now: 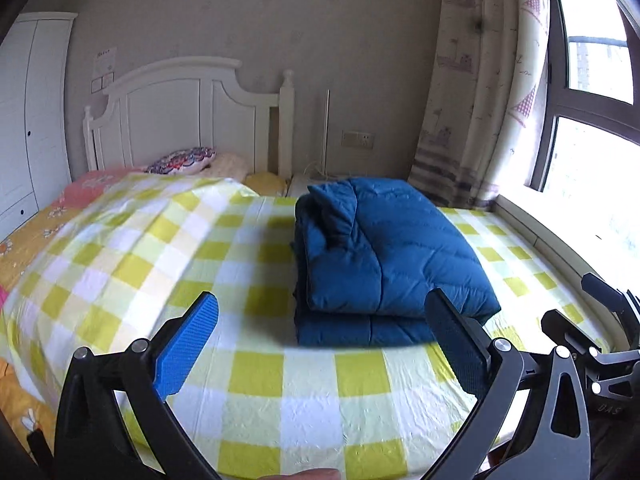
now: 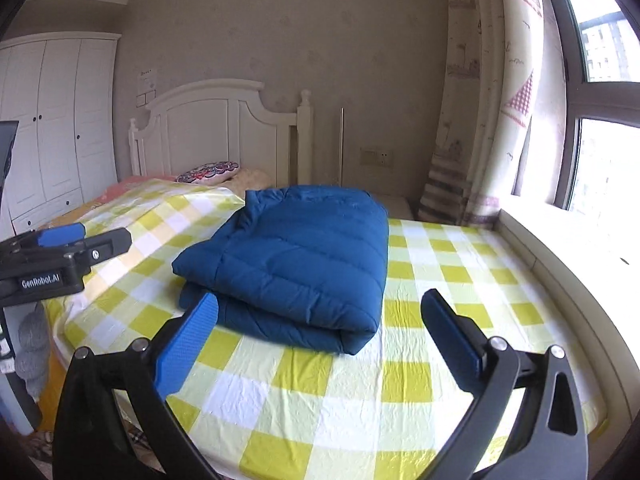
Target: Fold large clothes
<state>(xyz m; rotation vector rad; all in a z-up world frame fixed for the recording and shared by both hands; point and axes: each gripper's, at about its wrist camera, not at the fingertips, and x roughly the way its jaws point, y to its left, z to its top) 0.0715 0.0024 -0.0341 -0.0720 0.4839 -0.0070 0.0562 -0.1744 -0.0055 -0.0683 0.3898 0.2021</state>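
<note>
A dark blue padded jacket (image 1: 384, 256) lies folded into a thick rectangular bundle on the yellow-and-white checked sheet (image 1: 304, 396) of the bed. My left gripper (image 1: 324, 312) is open, its blue pads spread wide, held back from the bundle's near edge with nothing between them. In the right wrist view the same jacket (image 2: 296, 264) rests flat with its folded edge toward me. My right gripper (image 2: 320, 316) is open too, clear of the cloth. The left gripper's body (image 2: 60, 256) shows at that view's left edge.
A white headboard (image 1: 180, 120) and patterned pillows (image 1: 180, 160) are at the far end of the bed. A white wardrobe (image 2: 52, 128) stands at the left. A curtain (image 1: 480, 92) and a window with a sill (image 2: 560, 256) run along the right.
</note>
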